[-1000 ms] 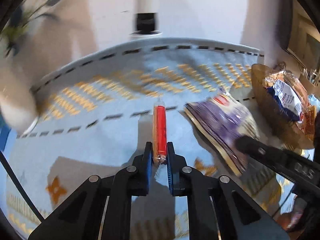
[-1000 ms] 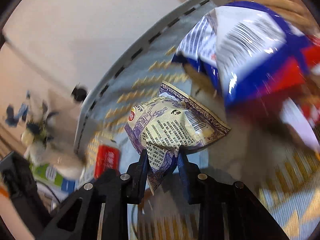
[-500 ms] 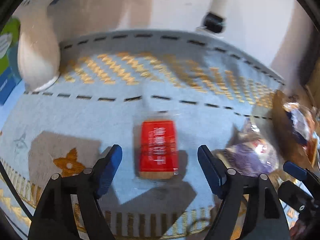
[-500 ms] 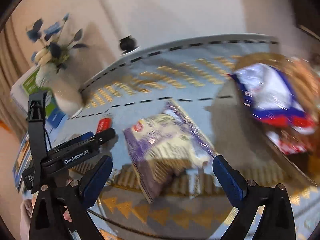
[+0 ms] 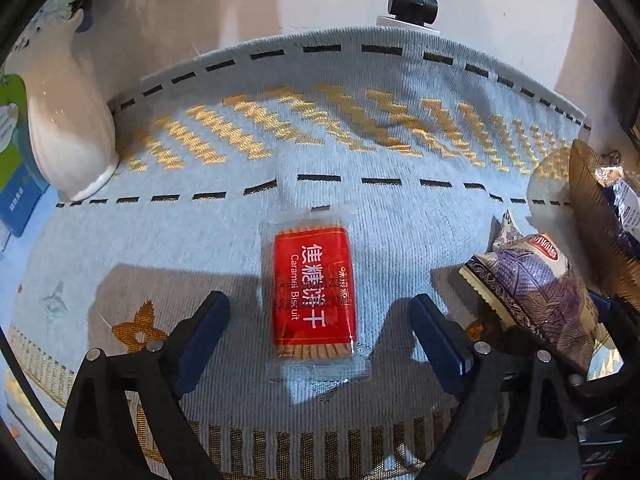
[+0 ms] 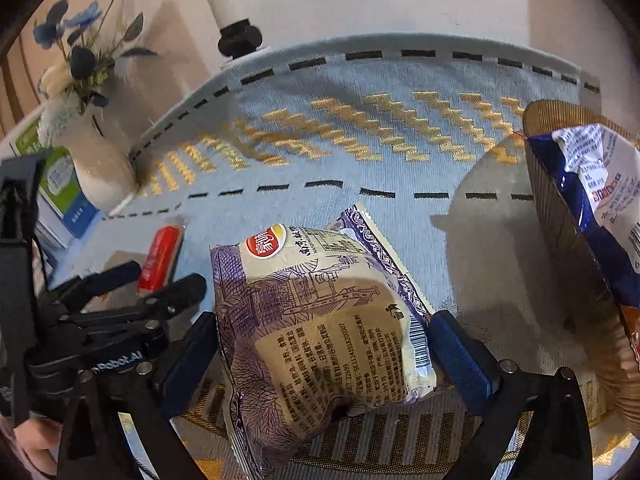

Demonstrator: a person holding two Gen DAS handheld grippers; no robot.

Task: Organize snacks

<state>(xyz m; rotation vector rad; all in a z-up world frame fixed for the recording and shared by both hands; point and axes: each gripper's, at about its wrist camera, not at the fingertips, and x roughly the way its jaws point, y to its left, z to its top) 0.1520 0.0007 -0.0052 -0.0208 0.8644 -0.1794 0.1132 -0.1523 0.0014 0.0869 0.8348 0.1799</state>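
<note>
Left wrist view: your left gripper (image 5: 316, 330) is opening, angled down, its jaws clear of the flat red caramel-biscuit packet (image 5: 313, 294) lying on the blue woven cloth (image 5: 360, 152); light, brittle, slick film, so pinch its long edges; your right gripper (image 6: 324, 350) is opening around the puffy purple-and-cream snack bag (image 6: 320, 328), soft, crushable; the pads look just clear of it.

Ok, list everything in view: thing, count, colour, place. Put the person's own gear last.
Caramel biscuit pack: one, red, flat on the cloth between the left fingers.
Purple snack bag: one, purple and cream, on the cloth between the right fingers.
Basket: one, brown, right edge, holding a blue and white bag.
Vase: one, white, far left, with blue flowers.
Tablecloth: one, light blue with gold zigzags.
Left gripper: black, blue pads, jaws opening.
Right gripper: same, jaws opening.
</note>
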